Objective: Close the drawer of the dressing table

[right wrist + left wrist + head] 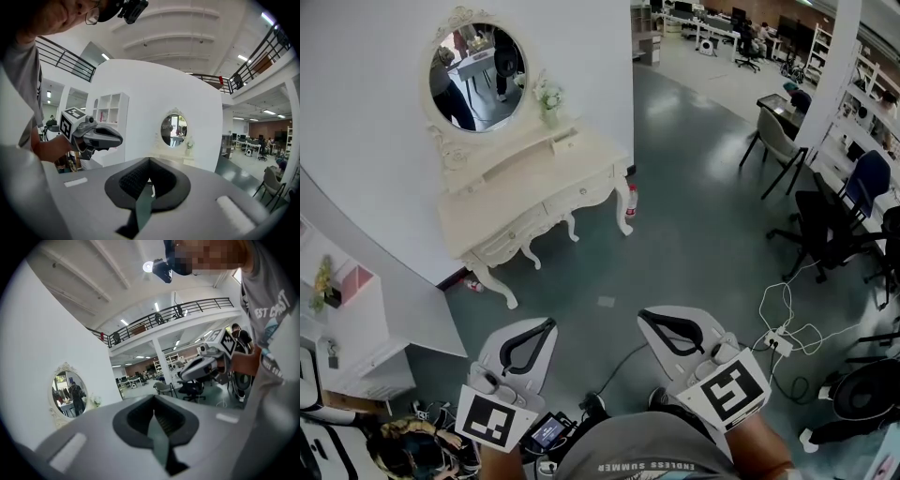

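Drawer point(579, 196) state unreadable on dressing table point(517, 184) | left gripper point(550, 322) closed | right gripper point(643, 316) closed

The cream, carved dressing table point(511, 199) looks like satin-painted wood, its oval mirror point(478, 64) glossy glass, and the grey-green floor point(703, 234) smooth, faintly shiny.

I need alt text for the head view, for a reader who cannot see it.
Seen from above, a person holds the left gripper and right gripper low, both shut and empty, well short of a cream dressing table. The table stands against a white wall, with an oval mirror on top, across a dark floor.
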`<state>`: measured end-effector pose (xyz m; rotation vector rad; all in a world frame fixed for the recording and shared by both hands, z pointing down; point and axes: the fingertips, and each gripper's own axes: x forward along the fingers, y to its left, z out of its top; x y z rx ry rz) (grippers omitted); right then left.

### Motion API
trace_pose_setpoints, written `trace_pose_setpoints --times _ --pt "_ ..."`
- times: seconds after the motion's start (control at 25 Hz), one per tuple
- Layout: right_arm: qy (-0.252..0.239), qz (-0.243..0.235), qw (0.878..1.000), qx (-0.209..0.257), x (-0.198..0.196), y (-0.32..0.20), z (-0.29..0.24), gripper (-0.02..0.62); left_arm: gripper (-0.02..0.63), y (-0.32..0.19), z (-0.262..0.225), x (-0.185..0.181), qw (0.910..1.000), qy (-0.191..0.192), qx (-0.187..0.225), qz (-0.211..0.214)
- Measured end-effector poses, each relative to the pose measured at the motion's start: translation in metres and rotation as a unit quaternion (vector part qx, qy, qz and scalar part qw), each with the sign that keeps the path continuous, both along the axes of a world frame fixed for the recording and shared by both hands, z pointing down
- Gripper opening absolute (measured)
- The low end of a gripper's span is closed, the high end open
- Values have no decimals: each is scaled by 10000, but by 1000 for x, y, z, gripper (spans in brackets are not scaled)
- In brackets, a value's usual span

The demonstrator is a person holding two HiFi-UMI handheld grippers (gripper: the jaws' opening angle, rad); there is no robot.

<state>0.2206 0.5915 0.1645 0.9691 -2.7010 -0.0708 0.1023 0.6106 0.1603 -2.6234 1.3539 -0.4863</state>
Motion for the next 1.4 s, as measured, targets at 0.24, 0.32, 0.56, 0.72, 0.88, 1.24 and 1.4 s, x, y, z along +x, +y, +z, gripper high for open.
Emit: trace_pose_setpoints --times 0.24,0.32,0.56,0.72,0.88,1.24,1.4 --pt "-60 -92 9999 36 72 -20 -3 0 2 -14 -2 71 9999 -89 8 -126" --pt "-71 -107 9999 76 92 -26 -3 0 2 -17 -1 90 9998 -113 11 -153" --pt "-132 -136 9998 107 132 -44 -1 0 2 -35 2 129 9996 -196 -63 -199" --pt "-202 0 9997 101 151 -57 0 0 2 -53 2 141 9995 -286 -50 -118" --pt "-151 199 9997 16 160 -79 11 0 2 -79 8 144 9996 -291 -51 19" --pt "87 620 9980 -38 116 -176 25 0 2 -193 22 90 9992 -105 -98 382" --pt "144 816 9965 -51 84 -228 23 0 2 -258 19 55 9986 -88 -90 514"
